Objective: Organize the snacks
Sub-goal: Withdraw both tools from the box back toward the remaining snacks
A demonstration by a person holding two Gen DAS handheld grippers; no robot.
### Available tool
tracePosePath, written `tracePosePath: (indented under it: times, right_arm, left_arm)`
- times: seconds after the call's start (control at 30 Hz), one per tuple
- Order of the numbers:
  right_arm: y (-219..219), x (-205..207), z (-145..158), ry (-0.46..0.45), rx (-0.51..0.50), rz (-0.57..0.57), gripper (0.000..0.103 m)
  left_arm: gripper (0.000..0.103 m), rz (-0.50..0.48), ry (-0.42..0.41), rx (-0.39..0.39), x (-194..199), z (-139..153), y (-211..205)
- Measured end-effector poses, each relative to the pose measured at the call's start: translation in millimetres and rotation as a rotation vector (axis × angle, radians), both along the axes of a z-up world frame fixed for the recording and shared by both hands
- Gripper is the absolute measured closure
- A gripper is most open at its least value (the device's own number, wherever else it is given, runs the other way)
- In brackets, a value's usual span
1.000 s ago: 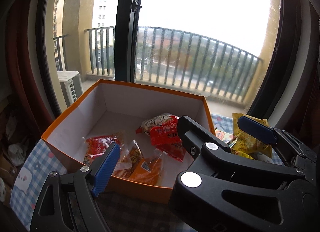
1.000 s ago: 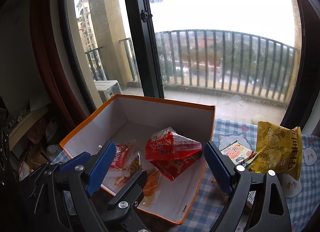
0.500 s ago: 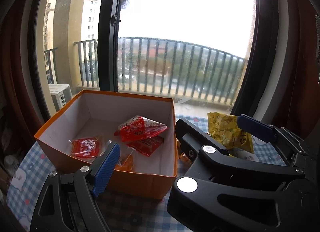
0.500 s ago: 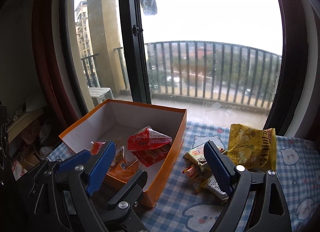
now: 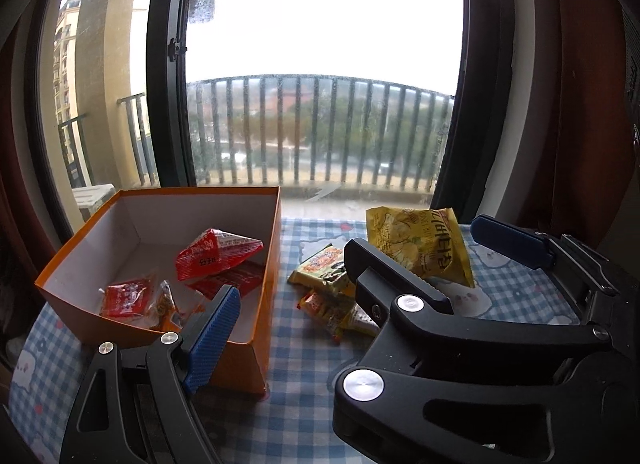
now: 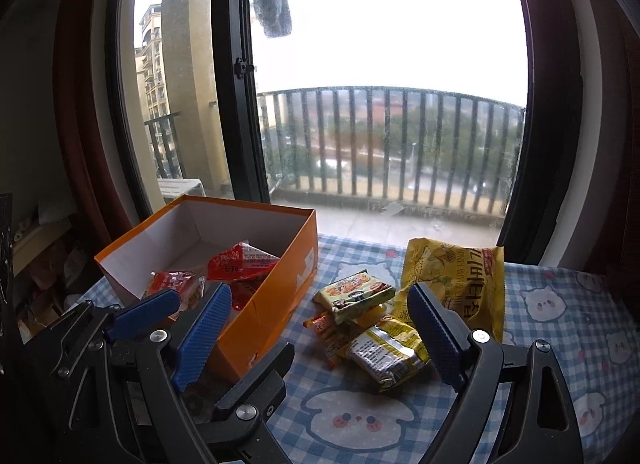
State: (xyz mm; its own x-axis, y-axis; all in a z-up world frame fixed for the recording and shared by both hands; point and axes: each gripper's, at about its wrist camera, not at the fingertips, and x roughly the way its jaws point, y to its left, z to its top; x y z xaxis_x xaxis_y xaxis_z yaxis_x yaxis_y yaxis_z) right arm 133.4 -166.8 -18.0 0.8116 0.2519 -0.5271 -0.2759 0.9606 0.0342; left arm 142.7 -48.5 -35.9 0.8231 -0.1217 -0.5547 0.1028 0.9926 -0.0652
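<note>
While both tools hang above the checked surface (image 6: 560, 316), neither holds anything: right hand-held gripper (image 6: 320, 328) has its blue pads spread wide, and left hand-held gripper (image 5: 360, 280) is wide too, w/ nothing between the pads.

Straight ahead of the right one, between its fingers, lies the loose pile: a yellow-green snack bar pack (image 6: 354, 296) on top, a yellow sachet (image 6: 384, 348) nearer the camera, small red-orange sticks (image 6: 322, 324) at the pile's left. Bar pack's long axis runs roughly left-right across the view, slightly tilted, so approx. crosswise to the finger line. Big yellow honey butter chip bag (image 6: 460, 288) is just behind and right of the pile, touching it.

Orange box (image 6: 280, 284) sits left of the pile, close by, open top, w/ red packets (image 6: 240, 264) already inside.

Judgement: right side is nearer and better lined up; left one sits more over the box corner. Next pick prob. the bar pack, then a short carry left into the box. Chip bag is the bulky leftover.
</note>
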Motion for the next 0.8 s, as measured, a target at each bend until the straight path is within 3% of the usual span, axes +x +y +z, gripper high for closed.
tracePosePath:
  times: [0.47, 0.8]
  right_arm:
    - [-57.3, 42.8, -13.2, 0.035, 0.048, -0.053, 0.011]
    - [-93.0, 87.2, -17.9, 0.049, 0.076, -0.122, 0.011]
  left_arm:
    - [0.016, -0.029, 0.025, 0.060, 54.2, -7.0, -46.6]
    - [0.017, -0.023, 0.059, 0.043, 102.0, -16.3, -69.6]
